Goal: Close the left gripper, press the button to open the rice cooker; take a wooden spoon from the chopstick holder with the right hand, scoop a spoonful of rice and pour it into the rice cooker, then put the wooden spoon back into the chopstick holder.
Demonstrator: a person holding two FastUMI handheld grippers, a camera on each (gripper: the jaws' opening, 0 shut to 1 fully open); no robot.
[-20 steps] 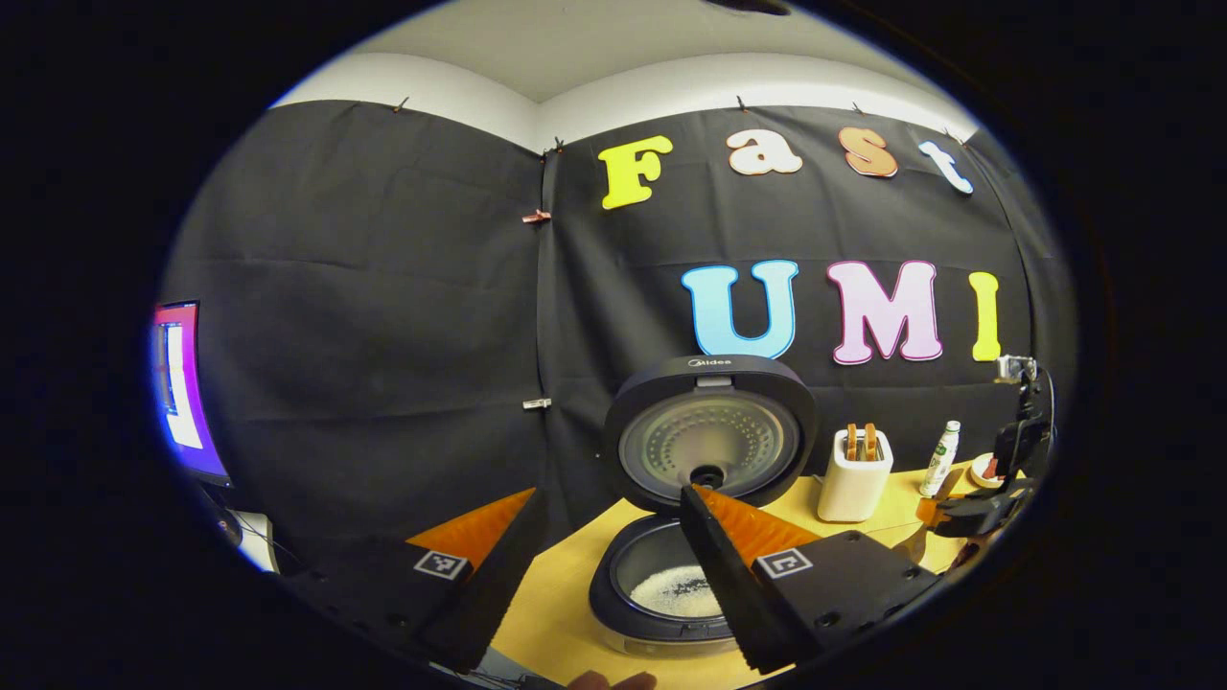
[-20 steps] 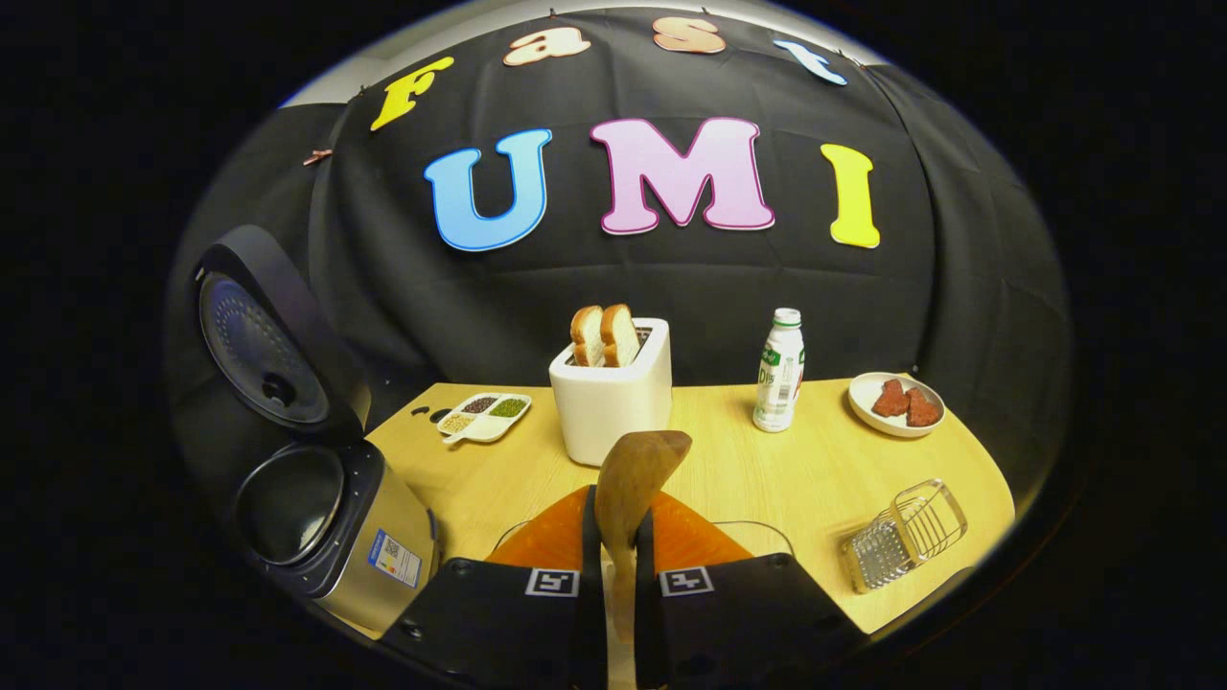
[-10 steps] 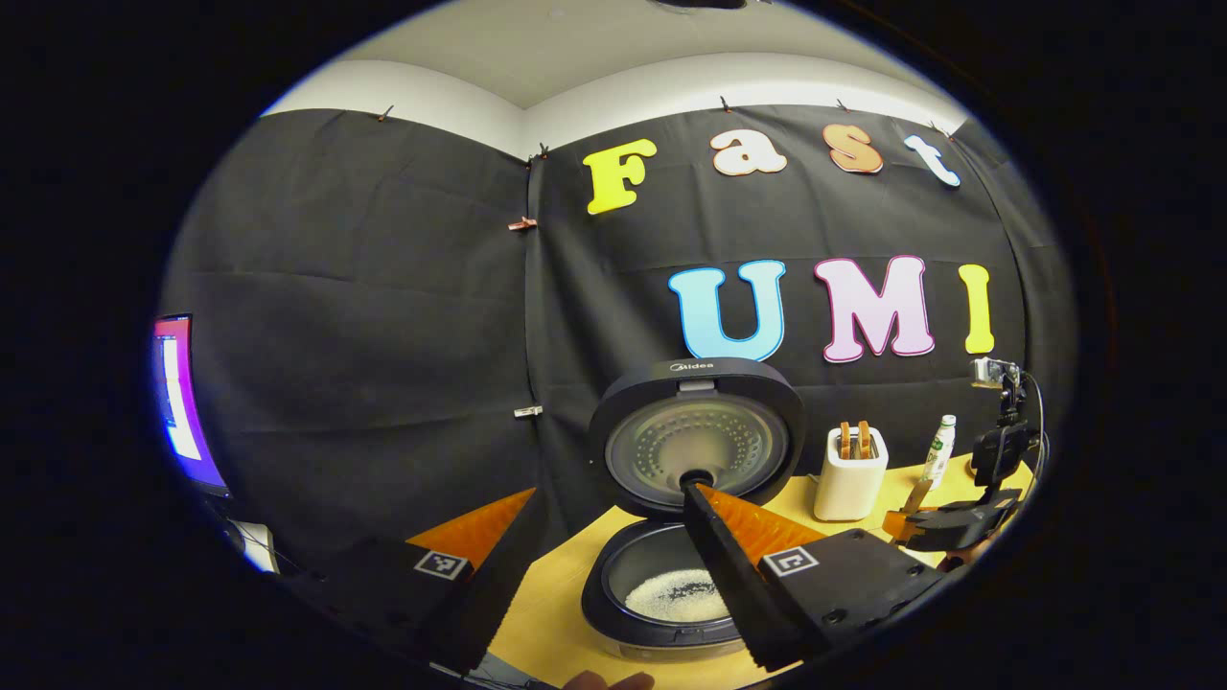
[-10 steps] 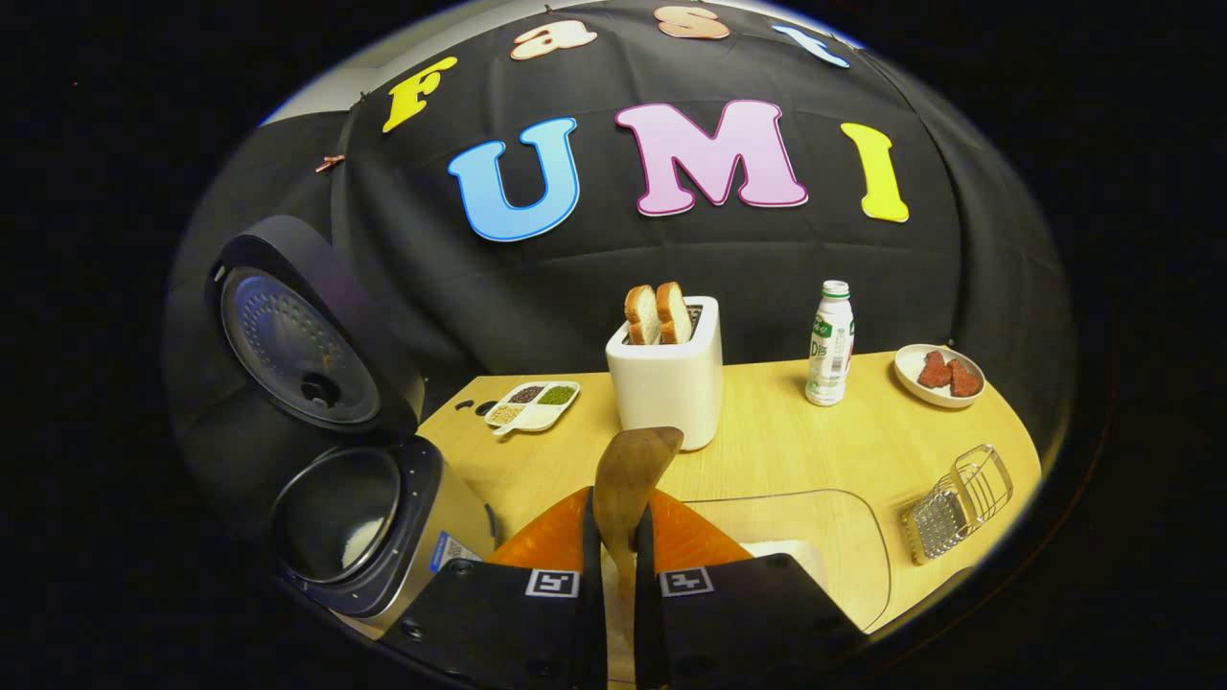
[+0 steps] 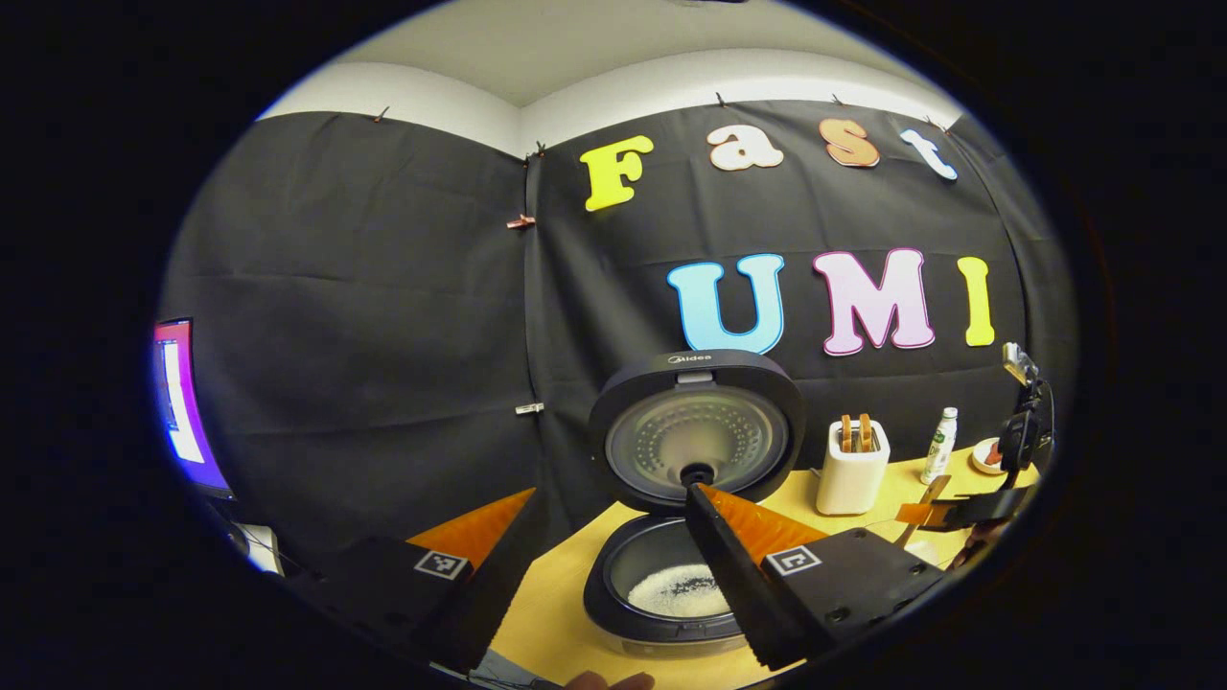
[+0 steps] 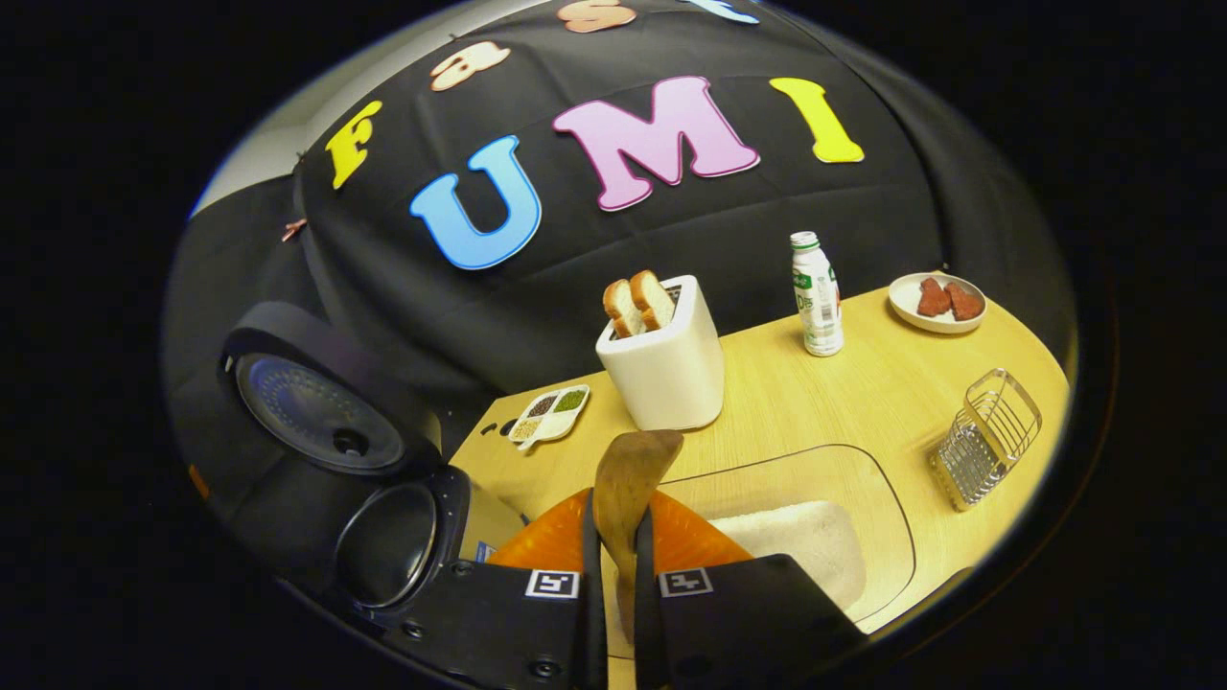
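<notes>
The rice cooker [image 5: 695, 431] stands open with its lid upright, and white rice [image 5: 676, 596] lies in its pot. My left gripper [image 5: 609, 494] hangs open in front of the cooker, holding nothing. My right gripper [image 6: 613, 522] is shut on the wooden spoon [image 6: 633, 468], whose bowl sticks up past the fingertips; I see no rice on it. Just beyond the spoon lies a clear box of rice [image 6: 791, 546]. The cooker [image 6: 388, 541] is at the lower left in the right gripper view. The wire chopstick holder [image 6: 987, 436] stands at the right. In the left gripper view, the right gripper [image 5: 968, 511] and spoon [image 5: 923, 496] show far right.
On the yellow table [image 6: 844, 393] stand a white toaster [image 6: 661, 359] with two bread slices, a small bottle [image 6: 817, 297], a plate of meat [image 6: 935, 302] and a divided dish of grains [image 6: 548, 415]. A lit screen [image 5: 177, 402] is far left.
My right gripper has tilted and moved with the spoon, so more of the rice box lies under it and the cooker sits lower left. The left gripper has barely moved.
</notes>
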